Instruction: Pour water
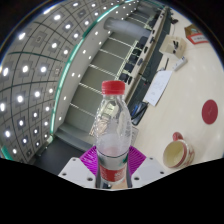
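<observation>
Fingers (113,175) are clamping the capped bottle (113,128); tilting toward the right-hand cup (178,153), it is risking slipping.

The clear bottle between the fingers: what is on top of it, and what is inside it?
A red cap sits on top of the bottle, which the gripper holds. The walls are clear, but the water level cannot be judged; a red label hides the lower part.

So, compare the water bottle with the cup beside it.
The bottle stands tall and narrow between the fingers; the cup is short and wide, off to one side of them on the table. The bottle is clear plastic with a red cap still on; the cup is opaque, pale, and open-topped with a reddish rim. The bottle carries a red label; the cup shows none. Both stand upright.
</observation>
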Tool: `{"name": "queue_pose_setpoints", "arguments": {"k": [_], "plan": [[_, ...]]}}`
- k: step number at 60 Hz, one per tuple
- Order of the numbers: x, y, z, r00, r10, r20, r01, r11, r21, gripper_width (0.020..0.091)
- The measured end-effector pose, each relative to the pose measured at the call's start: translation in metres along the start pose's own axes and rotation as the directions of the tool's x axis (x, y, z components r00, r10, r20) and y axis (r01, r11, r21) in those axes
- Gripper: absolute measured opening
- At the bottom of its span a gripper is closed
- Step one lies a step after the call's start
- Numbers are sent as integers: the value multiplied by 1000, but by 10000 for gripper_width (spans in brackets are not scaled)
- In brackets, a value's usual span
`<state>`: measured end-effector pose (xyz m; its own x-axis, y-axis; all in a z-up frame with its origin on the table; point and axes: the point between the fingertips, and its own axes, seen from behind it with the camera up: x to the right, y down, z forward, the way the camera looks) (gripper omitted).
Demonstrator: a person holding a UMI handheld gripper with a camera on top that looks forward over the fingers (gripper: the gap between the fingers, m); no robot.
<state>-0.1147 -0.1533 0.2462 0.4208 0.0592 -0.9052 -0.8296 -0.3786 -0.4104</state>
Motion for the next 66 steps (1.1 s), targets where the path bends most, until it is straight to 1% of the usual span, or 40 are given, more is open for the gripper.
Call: {"name": "queue_pose_setpoints", "arguments": {"k": [6, 13, 17, 21, 27, 29, 34, 38, 48, 50, 52, 55, 58, 62, 63, 64, 66], "plan": [[-3, -61, -22, 937, -341, -76, 346, 936, 60, 354], [12, -118, -37, 783, -600, -165, 617, 782, 83, 353], [40, -146, -43, 673, -703, -230, 731, 679, 63, 354], [76, -165, -45, 568, -770, -292, 808, 589, 18, 354], [128, -170, -45, 462, -825, -325, 860, 507, -66, 352], [149, -165, -40, 438, -836, -332, 865, 492, -96, 352], [187, -160, -42, 416, -848, -329, 864, 481, -149, 353], [211, -151, -41, 416, -852, -318, 857, 484, -176, 353], [260, -137, -41, 403, -853, -332, 843, 487, -228, 359], [256, -139, -40, 406, -851, -334, 849, 486, -208, 359], [259, -139, -43, 408, -846, -342, 845, 492, -211, 365], [257, -139, -44, 418, -841, -345, 844, 500, -197, 405], [257, -141, -47, 420, -840, -344, 845, 500, -189, 477], [262, -139, -44, 409, -842, -352, 840, 498, -217, 551], [263, -138, -45, 408, -840, -357, 835, 502, -227, 588], [265, -137, -46, 410, -838, -359, 828, 507, -238, 648], [263, -135, -51, 419, -834, -359, 818, 519, -250, 813]]}}
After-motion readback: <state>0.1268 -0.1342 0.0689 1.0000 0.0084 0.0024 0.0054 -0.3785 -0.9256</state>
